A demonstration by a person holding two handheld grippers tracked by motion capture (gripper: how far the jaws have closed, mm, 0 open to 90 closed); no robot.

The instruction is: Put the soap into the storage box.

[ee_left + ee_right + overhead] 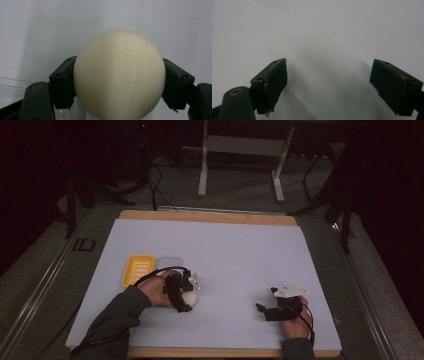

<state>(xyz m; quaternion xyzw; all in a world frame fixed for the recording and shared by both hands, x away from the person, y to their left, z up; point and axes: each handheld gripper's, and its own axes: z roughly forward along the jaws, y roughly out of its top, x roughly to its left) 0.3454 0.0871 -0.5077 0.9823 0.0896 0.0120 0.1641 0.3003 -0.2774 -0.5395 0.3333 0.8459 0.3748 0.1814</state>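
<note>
The left tool (119, 82) squeezes a cream ball (119, 75) between its jaws, just right of the yellow tray (138, 270). The right tool (329, 82) rests low on the white surface (235, 250), jaws wide apart, far right of the tray.

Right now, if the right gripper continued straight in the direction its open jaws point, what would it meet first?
Probably nothing but the white sheet covering the table. The right gripper is open, and between and beyond its jaws I see bare white surface. Depth is unclear.

White sheet (240, 250) over wooden board (150, 214); grey floor (240, 180) beyond
</note>
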